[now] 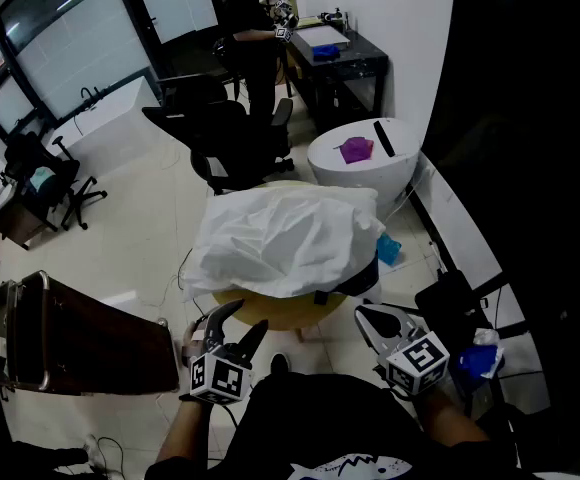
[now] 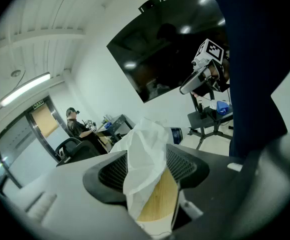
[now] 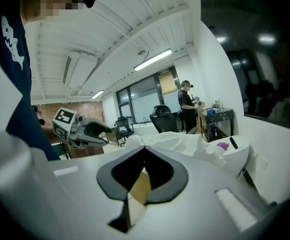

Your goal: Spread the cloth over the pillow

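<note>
A white cloth (image 1: 280, 238) lies rumpled over the pillow on a round wooden table (image 1: 270, 313). Of the pillow only a dark edge (image 1: 355, 280) peeks out at the cloth's front right. My left gripper (image 1: 250, 316) hangs at the table's near left edge, open and holding nothing. In the left gripper view the cloth (image 2: 145, 149) shows through the gap of this gripper (image 2: 147, 153), beyond the tips. My right gripper (image 1: 363, 315) is at the near right of the table, shut and empty. Its closed tips (image 3: 144, 149) point at the cloth (image 3: 175, 141), and the left gripper (image 3: 107, 134) shows beside it.
Behind the table stands a white round stool (image 1: 365, 158) with a purple scrap and a black stick on it. A black office chair (image 1: 230, 138) is at the back left. A person (image 1: 245, 18) stands at a dark desk. A brown case (image 1: 90, 338) lies left, a black stand (image 1: 470, 308) right.
</note>
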`<state>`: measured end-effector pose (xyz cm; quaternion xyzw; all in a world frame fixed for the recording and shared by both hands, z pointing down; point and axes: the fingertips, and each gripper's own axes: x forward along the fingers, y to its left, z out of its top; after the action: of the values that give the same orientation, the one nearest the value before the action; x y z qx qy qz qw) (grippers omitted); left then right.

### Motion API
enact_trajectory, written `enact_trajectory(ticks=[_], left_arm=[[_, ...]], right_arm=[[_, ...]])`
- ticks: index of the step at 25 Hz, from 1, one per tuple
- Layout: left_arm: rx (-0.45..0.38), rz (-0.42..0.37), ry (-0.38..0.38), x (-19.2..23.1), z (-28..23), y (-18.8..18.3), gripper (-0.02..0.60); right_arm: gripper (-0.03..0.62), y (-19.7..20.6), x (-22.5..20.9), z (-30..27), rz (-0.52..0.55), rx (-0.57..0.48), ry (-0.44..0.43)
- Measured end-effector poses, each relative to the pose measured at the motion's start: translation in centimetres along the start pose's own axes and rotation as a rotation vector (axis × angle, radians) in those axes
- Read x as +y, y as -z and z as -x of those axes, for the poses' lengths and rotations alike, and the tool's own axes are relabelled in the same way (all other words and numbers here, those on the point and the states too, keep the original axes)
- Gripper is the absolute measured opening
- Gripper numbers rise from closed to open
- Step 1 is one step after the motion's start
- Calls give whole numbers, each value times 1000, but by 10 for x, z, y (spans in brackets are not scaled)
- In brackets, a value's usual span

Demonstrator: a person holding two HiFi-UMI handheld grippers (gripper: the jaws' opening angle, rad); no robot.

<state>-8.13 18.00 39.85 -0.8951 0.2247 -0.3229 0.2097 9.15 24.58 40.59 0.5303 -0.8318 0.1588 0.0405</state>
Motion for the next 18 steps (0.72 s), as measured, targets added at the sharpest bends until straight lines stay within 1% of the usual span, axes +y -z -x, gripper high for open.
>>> enact_trajectory(ticks=[3, 6, 11, 17, 18], left_arm=[[9, 7, -17, 11, 1, 7, 235], [28, 23, -43, 24, 3, 21, 235], [80, 62, -100, 54, 7, 56, 235], [151, 62, -148, 102, 1, 104, 232], [161, 61, -148, 110, -3, 112, 221]], right_arm=[[8, -8, -4, -7, 24, 1, 12], [8, -16, -7, -17, 33, -4, 8], [8, -27, -9, -41, 56, 4, -18], [8, -51, -9, -77, 116, 5, -35], [8, -56, -9, -84, 127, 7, -39]])
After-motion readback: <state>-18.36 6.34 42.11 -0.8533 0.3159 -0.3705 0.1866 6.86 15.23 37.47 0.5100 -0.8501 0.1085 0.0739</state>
